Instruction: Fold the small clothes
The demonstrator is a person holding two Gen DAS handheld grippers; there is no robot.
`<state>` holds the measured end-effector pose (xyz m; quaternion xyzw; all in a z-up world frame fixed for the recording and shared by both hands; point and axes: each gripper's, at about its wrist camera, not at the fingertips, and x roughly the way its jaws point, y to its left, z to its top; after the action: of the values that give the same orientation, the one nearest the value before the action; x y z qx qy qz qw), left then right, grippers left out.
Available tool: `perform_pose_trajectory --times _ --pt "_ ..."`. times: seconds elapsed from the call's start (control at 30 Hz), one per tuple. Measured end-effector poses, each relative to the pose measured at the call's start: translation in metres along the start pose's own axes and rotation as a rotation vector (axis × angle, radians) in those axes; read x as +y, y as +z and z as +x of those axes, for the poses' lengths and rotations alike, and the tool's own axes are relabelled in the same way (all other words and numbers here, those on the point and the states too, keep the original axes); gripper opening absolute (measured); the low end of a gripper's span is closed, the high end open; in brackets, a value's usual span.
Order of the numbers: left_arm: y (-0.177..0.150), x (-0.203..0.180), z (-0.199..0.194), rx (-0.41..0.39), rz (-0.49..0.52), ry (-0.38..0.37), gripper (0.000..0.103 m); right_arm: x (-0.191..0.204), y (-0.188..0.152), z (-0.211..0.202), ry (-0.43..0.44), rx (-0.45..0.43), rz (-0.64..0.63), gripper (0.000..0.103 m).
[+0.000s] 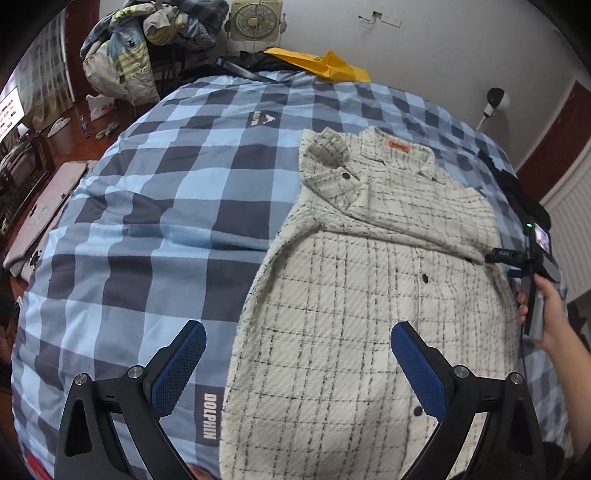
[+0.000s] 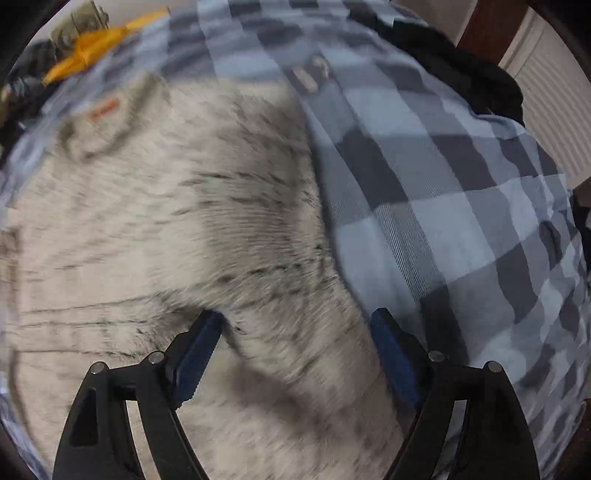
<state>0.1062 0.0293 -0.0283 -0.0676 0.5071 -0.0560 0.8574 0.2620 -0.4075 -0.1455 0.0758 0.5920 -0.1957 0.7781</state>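
Observation:
A cream jacket with a black grid pattern (image 1: 369, 280) lies flat on the blue checked bedspread (image 1: 147, 206), collar and orange label (image 1: 398, 146) at the far end. One sleeve is folded across its chest. My left gripper (image 1: 297, 332) is open and empty, hovering over the jacket's left edge near the hem. My right gripper (image 2: 295, 317) is open just above the jacket's right side (image 2: 166, 229); that view is blurred. The right gripper also shows in the left wrist view (image 1: 495, 256), at the jacket's right edge, held by a hand.
A yellow bag (image 1: 325, 64) and dark clothes lie at the bed's far end. A black garment (image 2: 461, 70) lies on the bed's right side. A clothes pile (image 1: 140, 48) and a fan (image 1: 255, 18) stand beyond the bed.

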Motion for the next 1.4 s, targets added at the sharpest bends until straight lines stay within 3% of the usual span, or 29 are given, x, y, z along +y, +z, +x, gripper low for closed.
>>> perform_pose_trajectory --times 0.13,0.23,0.37,0.53,0.63,0.7,0.8,0.93,1.0,1.03,1.07,1.13,1.17,1.23,1.4 --pt "-0.001 -0.008 0.003 -0.023 0.053 0.048 0.102 -0.034 -0.006 0.001 0.135 -0.035 0.158 0.081" --pt "-0.003 -0.016 0.003 -0.051 0.115 0.084 0.102 -0.054 -0.016 -0.025 0.177 -0.072 0.25 0.081" --pt "0.0 -0.034 0.012 -0.056 0.244 0.101 0.102 -0.062 -0.048 -0.088 0.126 -0.085 0.373 0.083" --pt "0.032 -0.059 0.047 -0.047 0.381 0.022 0.103 -0.053 -0.089 -0.131 0.363 -0.154 0.405 0.083" --pt "0.062 -0.079 0.085 -0.045 0.456 0.006 0.103 -0.035 -0.08 -0.112 0.313 -0.18 0.323 0.083" --pt "0.086 -0.091 0.113 -0.027 0.473 -0.005 0.103 -0.024 -0.073 -0.09 0.312 -0.125 0.241 0.083" --pt "0.127 -0.099 0.148 -0.031 0.439 0.013 0.103 -0.017 -0.058 -0.063 0.372 -0.025 0.253 0.083" --pt "0.162 -0.101 0.196 -0.004 0.397 -0.021 0.103 -0.015 -0.051 -0.054 0.32 -0.049 0.266 0.083" --pt "0.163 -0.104 0.227 0.062 0.447 0.024 0.102 -0.009 -0.046 -0.053 0.278 -0.067 0.236 0.083" --pt "0.162 -0.104 0.236 0.079 0.454 0.046 0.088 -0.008 -0.044 -0.054 0.271 -0.069 0.23 0.083" --pt "0.16 -0.102 0.246 0.11 0.447 0.038 0.06 -0.007 -0.042 -0.052 0.274 -0.068 0.23 0.083" --pt "0.156 -0.096 0.249 0.151 0.38 -0.072 0.04 -0.006 -0.042 -0.051 0.292 -0.06 0.235 0.083" --pt "0.153 -0.094 0.245 0.136 0.356 -0.09 0.029 -0.006 -0.041 -0.051 0.31 -0.058 0.237 0.083" --pt "0.149 -0.093 0.235 0.133 0.348 -0.115 0.016 -0.008 -0.041 -0.055 0.343 -0.061 0.245 0.083" --pt "0.144 -0.082 0.189 0.093 0.268 -0.185 0.011 -0.005 -0.042 -0.06 0.354 -0.088 0.236 0.083"
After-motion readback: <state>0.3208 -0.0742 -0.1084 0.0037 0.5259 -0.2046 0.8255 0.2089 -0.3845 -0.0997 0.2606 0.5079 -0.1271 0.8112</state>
